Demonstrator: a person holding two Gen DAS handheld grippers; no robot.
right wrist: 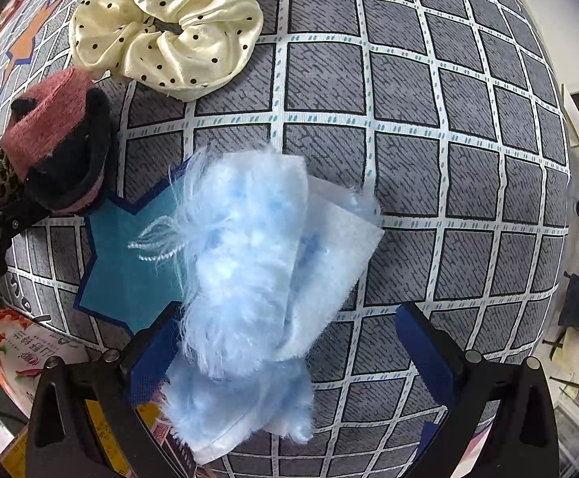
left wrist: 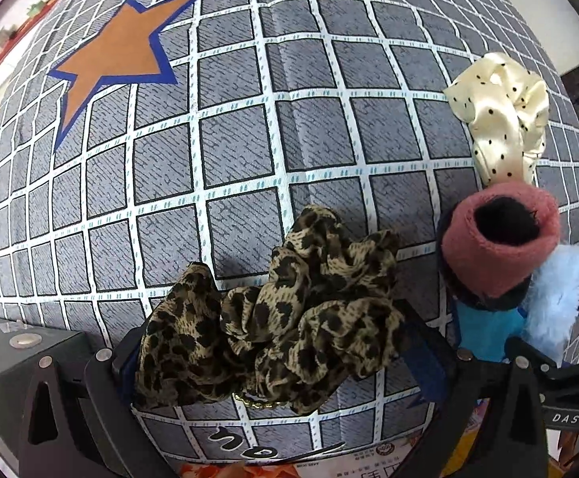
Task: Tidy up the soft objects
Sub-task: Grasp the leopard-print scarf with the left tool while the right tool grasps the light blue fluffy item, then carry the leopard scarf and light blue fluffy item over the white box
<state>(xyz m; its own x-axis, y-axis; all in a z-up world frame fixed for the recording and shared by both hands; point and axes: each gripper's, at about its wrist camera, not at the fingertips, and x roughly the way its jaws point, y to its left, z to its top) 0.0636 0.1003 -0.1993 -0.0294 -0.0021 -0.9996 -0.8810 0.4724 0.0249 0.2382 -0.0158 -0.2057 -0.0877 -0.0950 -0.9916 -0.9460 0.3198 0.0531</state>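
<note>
A leopard-print scrunchie [left wrist: 273, 318] lies between the open jaws of my left gripper [left wrist: 277, 342] on the grey checked cloth [left wrist: 249, 139]. A pink and black rolled sock [left wrist: 496, 239] stands to its right, over a teal star patch [left wrist: 488, 330]. A cream dotted scrunchie [left wrist: 500, 119] lies beyond it. A fluffy light blue cloth [right wrist: 249, 263] lies between the open jaws of my right gripper [right wrist: 289, 346], touching the left pad. The cream scrunchie [right wrist: 165, 28] and the sock [right wrist: 58, 139] show at upper left in the right wrist view.
An orange star patch [left wrist: 118, 55] is printed at the far left of the cloth. A teal star patch [right wrist: 130, 255] lies under the blue cloth. A printed packet [right wrist: 30, 354] sits at the cloth's near edge. Clutter stands beyond the right edge.
</note>
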